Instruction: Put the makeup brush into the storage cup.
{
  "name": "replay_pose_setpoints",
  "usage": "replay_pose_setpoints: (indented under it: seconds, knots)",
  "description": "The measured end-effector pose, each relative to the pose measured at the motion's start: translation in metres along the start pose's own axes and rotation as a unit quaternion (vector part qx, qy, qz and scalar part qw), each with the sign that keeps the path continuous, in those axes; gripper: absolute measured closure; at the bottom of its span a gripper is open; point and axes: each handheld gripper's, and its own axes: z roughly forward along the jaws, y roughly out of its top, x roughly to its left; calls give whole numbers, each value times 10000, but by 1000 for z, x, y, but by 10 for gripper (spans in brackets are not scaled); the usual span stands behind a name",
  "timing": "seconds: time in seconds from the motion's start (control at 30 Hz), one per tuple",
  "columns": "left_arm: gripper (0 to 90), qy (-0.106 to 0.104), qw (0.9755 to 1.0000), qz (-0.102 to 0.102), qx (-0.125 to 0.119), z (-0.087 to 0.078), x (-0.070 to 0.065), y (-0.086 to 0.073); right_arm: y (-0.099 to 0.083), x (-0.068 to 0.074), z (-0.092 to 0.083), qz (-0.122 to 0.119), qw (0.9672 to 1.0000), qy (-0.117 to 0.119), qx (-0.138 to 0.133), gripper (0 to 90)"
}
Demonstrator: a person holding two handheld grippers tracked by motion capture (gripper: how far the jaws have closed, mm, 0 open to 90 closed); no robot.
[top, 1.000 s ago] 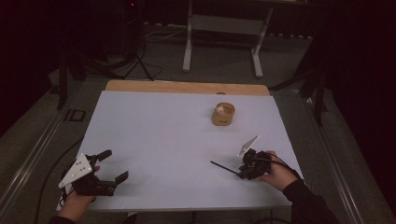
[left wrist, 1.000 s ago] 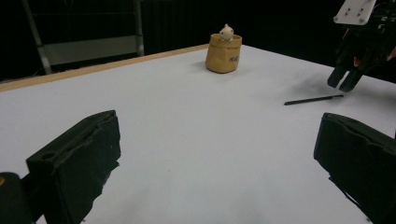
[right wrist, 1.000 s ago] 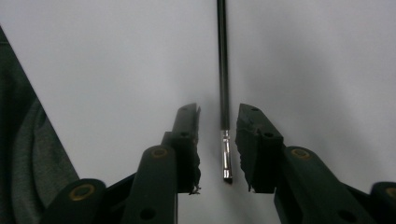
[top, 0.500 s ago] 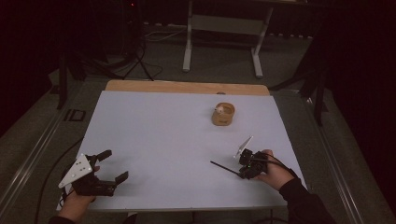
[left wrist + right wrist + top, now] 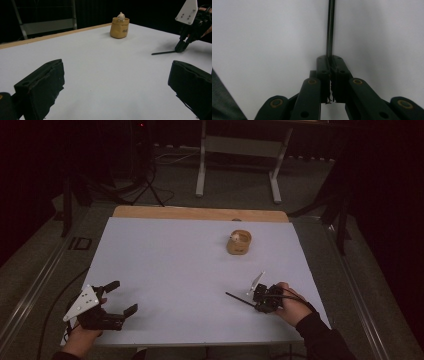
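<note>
At the near left corner of the white bench (image 5: 190, 270), the left hand-held gripper (image 5: 122, 300) rests low in the person's left hand (image 5: 80, 340), its two black jaws spread wide apart with nothing between them; in the left gripper view those jaws stand at either edge with bare white surface between. Its grey three-cornered plate (image 5: 81, 302) tilts up on top. Toward the near right, the right hand-held gripper (image 5: 258, 301) sits in the person's right hand (image 5: 292, 307), a dark sleeve (image 5: 322, 340) trailing toward the bottom edge. Its jaws are pressed together on a thin black rod (image 5: 330, 27); in the right gripper view the rod runs straight out from between the closed jaws across the white surface, and in the high view it points left from the gripper, lying low along the bench. Farther back, right of centre and well apart from both grippers, stands a small tan pouch-shaped container (image 5: 239, 243) with a little pale figure (image 5: 121, 16) poking out of its top. Beyond it a bare wooden strip (image 5: 200, 213) edges the far side of the bench, and past that a metal stand (image 5: 240, 150) rises from the dark floor.
</note>
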Motion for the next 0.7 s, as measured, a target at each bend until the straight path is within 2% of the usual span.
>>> replay_pose_setpoints:
  seconds: [0.13,0.3,0.4,0.47,0.6,0.7]
  knots:
    - [10,-15,10000,-4,5,0,0,0,0,-4,-6,86,9997,206,-89,859]
    - [10,-16,10000,-10,49,1,0,-1,2,-11,-16,160,9992,280,-224,859]
    - [10,-44,10000,-22,58,1,-1,-1,3,-17,-21,284,9979,467,-357,859]
    - [10,-71,9999,-31,71,2,-1,0,4,-19,-24,323,9971,513,-453,859]
    - [10,-173,9996,-172,161,4,-3,0,9,-19,-26,237,9977,502,-395,859]
    - [10,-103,9994,-105,300,7,-6,2,12,-17,-27,171,9976,550,-377,859]
